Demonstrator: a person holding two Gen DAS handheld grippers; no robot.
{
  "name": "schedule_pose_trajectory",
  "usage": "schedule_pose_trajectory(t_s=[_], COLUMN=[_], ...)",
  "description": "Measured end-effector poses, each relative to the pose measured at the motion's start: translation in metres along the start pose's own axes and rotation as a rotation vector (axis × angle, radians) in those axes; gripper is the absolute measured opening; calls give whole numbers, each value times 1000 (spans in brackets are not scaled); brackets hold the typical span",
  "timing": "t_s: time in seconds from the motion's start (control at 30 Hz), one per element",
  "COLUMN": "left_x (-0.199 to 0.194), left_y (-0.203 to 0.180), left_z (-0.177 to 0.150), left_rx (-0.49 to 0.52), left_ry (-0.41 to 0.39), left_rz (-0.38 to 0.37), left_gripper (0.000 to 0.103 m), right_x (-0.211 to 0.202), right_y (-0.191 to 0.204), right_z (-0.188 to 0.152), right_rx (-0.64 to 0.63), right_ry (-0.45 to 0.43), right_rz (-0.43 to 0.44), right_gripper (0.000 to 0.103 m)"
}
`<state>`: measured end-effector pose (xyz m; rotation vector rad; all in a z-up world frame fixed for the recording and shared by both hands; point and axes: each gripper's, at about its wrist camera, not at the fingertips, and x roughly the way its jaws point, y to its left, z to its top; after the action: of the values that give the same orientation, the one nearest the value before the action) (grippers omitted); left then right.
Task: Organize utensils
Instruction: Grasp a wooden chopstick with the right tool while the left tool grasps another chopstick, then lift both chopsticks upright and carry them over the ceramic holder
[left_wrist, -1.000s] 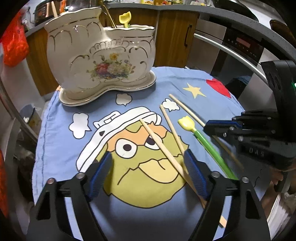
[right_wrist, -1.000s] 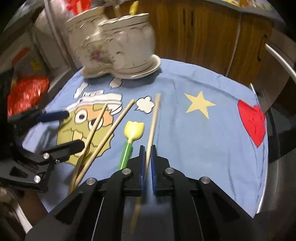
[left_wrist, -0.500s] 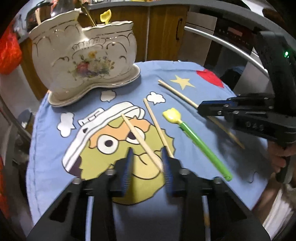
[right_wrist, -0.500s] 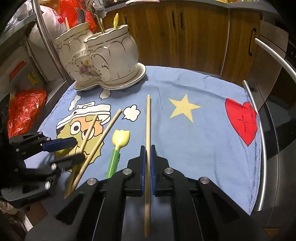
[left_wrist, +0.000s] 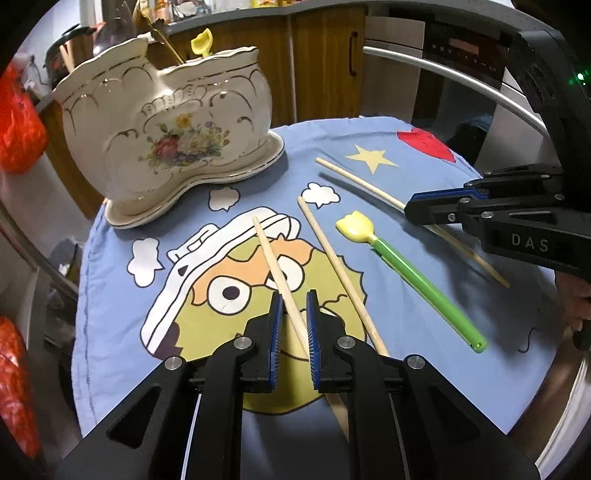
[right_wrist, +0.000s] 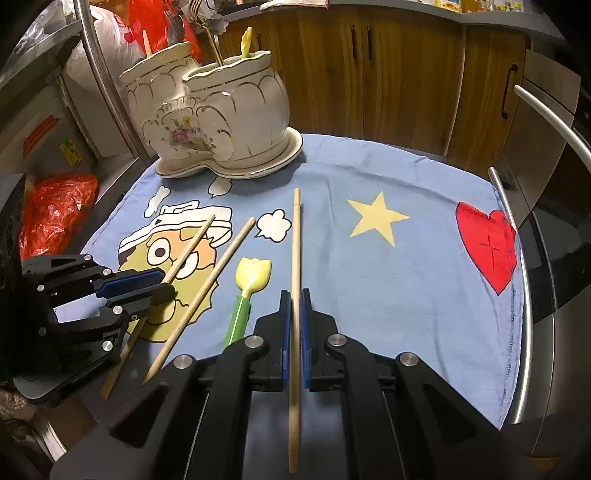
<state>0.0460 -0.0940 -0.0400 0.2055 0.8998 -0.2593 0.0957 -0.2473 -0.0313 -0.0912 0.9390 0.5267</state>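
My left gripper (left_wrist: 292, 299) points down at the blue cartoon cloth (right_wrist: 388, 295). Its jaws are closing on a wooden chopstick (left_wrist: 269, 254) that crosses slantwise between the pads and touches both. My right gripper (right_wrist: 294, 295) is shut on a second chopstick (right_wrist: 295, 229), which runs straight out ahead of it. A third chopstick (left_wrist: 340, 273) and a green-handled utensil with a yellow tulip head (left_wrist: 417, 280) lie loose on the cloth between the grippers. The cream flowered ceramic holder (left_wrist: 166, 129) stands at the far left with a few utensils in it.
An oven with a long steel handle (left_wrist: 461, 81) and wooden cabinets (right_wrist: 406, 81) stand behind the table. Red plastic bags (right_wrist: 55, 210) hang off the left side. A metal rail (right_wrist: 524, 295) curves along the cloth's right edge.
The left gripper's jaws have come together from wide apart to close around one chopstick, and the gripper has rolled a little. The right gripper stays shut on its chopstick.
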Motion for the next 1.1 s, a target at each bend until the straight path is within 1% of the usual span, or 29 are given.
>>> schedule_pose_trajectory(t_s=[0.07, 0.2, 0.27, 0.33, 0.6, 0.67, 0.73, 0.93, 1.1], left_x=[-2, -3, -3, 0, -2, -7, -16, -37, -61], left_y=[1, -3, -2, -3, 5, 9, 15, 27, 42], left_z=[-1, -3, -2, 0, -1, -1, 0, 4, 9], left_rx=[-6, 28, 34, 38, 9, -10, -27, -57, -80], left_ry=[9, 9, 5, 2, -7, -23, -58, -138, -239], left_rz=[-4, 7, 0, 0, -39, -50, -53, -58, -60], left_gripper=[15, 15, 12, 7, 7, 7, 7, 7, 7], right_x=[0, 1, 2, 2, -4, -7, -11, -31, -45], right_y=[-1, -1, 0, 1, 4, 5, 4, 4, 4], right_z=[0, 1, 2, 3, 6, 7, 8, 14, 22], right_rx=[0, -1, 0, 0, 4, 10, 19, 45, 71], right_ry=[-1, -1, 1, -3, -45, -58, -78, -177, -250], right_rz=[1, 5, 6, 7, 7, 11, 17, 57, 80], right_gripper=[5, 5, 5, 5, 5, 5, 5, 5, 5])
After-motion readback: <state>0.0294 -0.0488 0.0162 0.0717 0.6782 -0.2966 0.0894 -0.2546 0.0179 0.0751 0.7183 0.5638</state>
